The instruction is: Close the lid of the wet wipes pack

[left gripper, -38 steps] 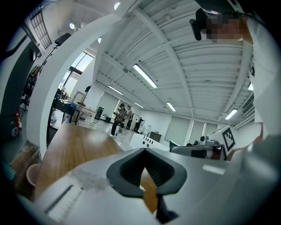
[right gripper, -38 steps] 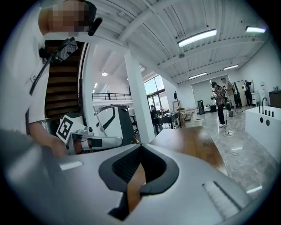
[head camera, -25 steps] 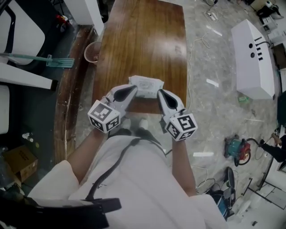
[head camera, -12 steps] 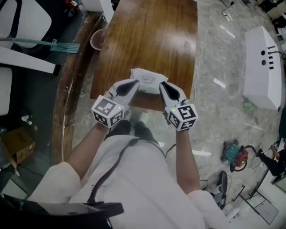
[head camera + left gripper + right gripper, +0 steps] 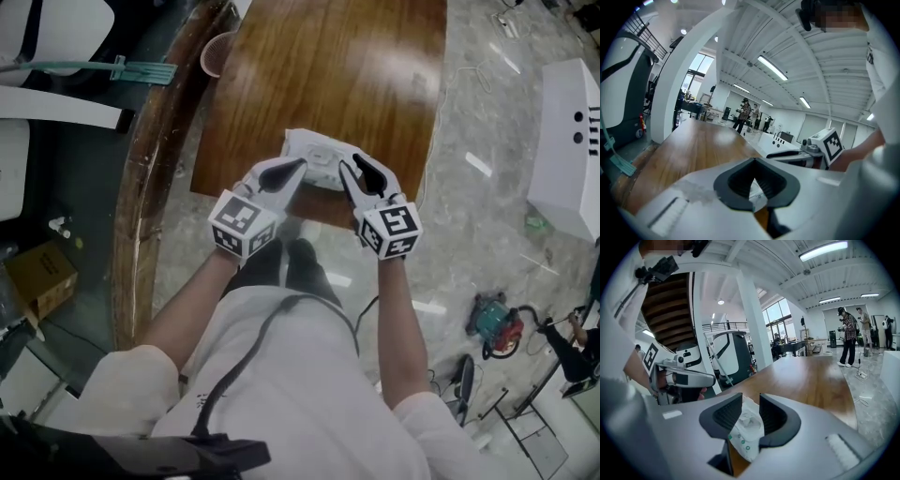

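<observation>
The white wet wipes pack (image 5: 317,153) lies on the wooden table (image 5: 319,66) close to its near edge. My left gripper (image 5: 297,168) is at the pack's left end; in the left gripper view (image 5: 753,161) its pad tips meet and a bit of the pack (image 5: 757,194) shows below them. My right gripper (image 5: 352,170) is at the pack's right end. Its jaws (image 5: 751,397) are opening, and the pack (image 5: 747,427) shows through the gap just ahead of them, with no pad pressing on it. The lid's state is hidden.
A pink cup (image 5: 217,52) stands at the table's far left corner. A white cabinet (image 5: 572,122) and a power tool (image 5: 497,323) are on the floor to the right, a cardboard box (image 5: 37,281) to the left. People (image 5: 848,336) stand far off.
Both grippers have sunk and come up to the two ends of the pack. The right jaws, shut before, now stand apart.
</observation>
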Demonstrator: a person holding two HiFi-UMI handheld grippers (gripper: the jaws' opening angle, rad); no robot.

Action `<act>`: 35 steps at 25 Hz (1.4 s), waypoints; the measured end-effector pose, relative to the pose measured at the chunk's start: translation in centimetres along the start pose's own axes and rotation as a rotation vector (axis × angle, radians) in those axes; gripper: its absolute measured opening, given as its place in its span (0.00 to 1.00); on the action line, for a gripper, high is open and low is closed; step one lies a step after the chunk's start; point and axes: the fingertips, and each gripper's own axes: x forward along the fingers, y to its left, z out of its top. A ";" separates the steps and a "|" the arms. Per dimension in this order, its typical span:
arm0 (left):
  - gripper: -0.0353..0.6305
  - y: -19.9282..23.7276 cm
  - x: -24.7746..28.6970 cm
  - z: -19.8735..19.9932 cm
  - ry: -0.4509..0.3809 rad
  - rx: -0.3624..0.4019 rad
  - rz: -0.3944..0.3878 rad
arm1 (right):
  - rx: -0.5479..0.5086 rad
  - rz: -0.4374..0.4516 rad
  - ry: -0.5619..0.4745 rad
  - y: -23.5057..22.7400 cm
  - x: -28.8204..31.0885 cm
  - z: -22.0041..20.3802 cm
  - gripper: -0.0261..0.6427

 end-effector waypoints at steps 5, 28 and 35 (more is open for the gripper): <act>0.06 0.2 1.6 -1.3 0.037 0.002 -0.007 | -0.009 0.016 0.043 -1.0 1.8 -1.5 0.28; 0.06 1.7 3.2 -2.2 0.062 -0.009 0.019 | -0.040 0.150 0.109 -0.3 5.1 -3.2 0.35; 0.06 1.9 2.9 -2.5 0.069 -0.006 0.023 | -0.066 0.171 0.147 0.3 4.6 -4.1 0.35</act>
